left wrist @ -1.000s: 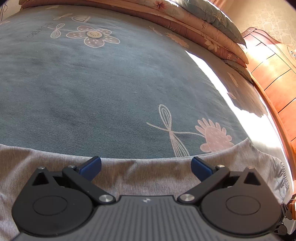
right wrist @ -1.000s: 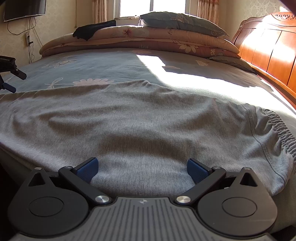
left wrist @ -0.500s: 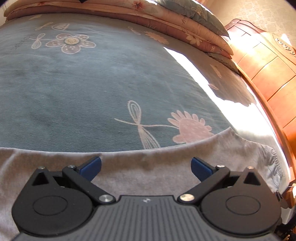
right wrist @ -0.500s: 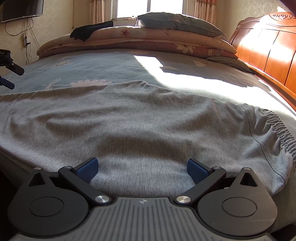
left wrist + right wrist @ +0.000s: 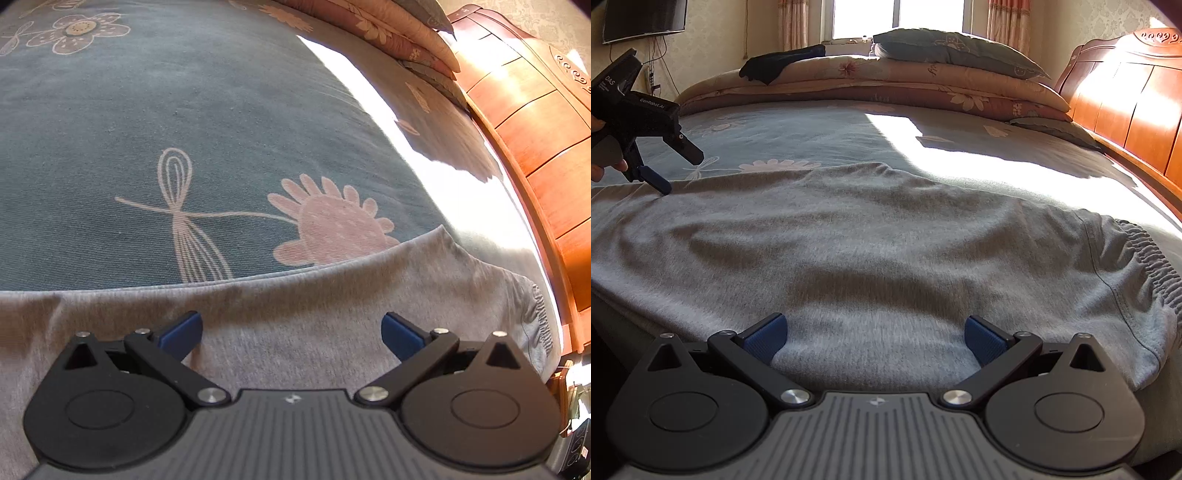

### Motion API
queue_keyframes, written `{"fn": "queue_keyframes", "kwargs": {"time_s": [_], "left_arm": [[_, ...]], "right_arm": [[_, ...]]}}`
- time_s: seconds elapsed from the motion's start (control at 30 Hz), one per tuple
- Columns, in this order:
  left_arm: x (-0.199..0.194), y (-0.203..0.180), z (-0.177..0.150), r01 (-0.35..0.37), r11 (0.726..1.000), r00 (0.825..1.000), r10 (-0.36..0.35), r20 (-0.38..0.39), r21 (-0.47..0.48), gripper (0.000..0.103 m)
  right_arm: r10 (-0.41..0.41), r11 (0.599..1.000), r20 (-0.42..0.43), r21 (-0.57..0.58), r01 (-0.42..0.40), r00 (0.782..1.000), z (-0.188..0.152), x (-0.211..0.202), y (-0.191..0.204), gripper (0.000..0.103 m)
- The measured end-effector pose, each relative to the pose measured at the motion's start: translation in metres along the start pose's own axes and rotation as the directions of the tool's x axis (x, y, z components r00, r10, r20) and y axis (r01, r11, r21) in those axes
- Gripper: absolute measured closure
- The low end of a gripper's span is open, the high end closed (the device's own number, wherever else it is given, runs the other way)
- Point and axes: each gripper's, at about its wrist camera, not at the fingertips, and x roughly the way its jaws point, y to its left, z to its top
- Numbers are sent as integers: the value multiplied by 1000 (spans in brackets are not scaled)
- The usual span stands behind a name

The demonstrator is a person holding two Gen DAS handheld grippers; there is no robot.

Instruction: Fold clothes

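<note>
Right wrist view, grey trousers point(image 5: 886, 240) spread flat on bed point(image 5: 820, 129), right hand-held gripper point(image 5: 875, 338) spread wide

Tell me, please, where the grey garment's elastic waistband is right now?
The gathered elastic waistband lies at the right edge of the grey knit garment in the right wrist view, nearest the orange wooden headboard.

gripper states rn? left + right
Left gripper: open, holding nothing, over the grey garment.
Right gripper: open, holding nothing, over the same garment.
</note>
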Motion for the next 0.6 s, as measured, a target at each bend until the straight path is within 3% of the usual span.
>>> {"fn": "queue_keyframes", "kwargs": {"time_s": [0.07,0.2,0.4,0.6], "left_arm": [[-20,-6,-11,-30,998,999,28,24,60,1],[-51,-21,-48,43,991,998,-49,46,128,1],[-40,-30,-90,-18,981,999,12,35,195,1],[-28,-39,-130,-83,962,997,78,28,260,1]], "right_arm": [[1,1000,0,-2,-1,1000,0,0,0,0],[0,1000,-7,15,0,1000,6,-5,-2,0],[76,989,25,122,-78,997,32,-7,-10,0],[37,997,-41,66,-34,998,27,7,7,0]]}}
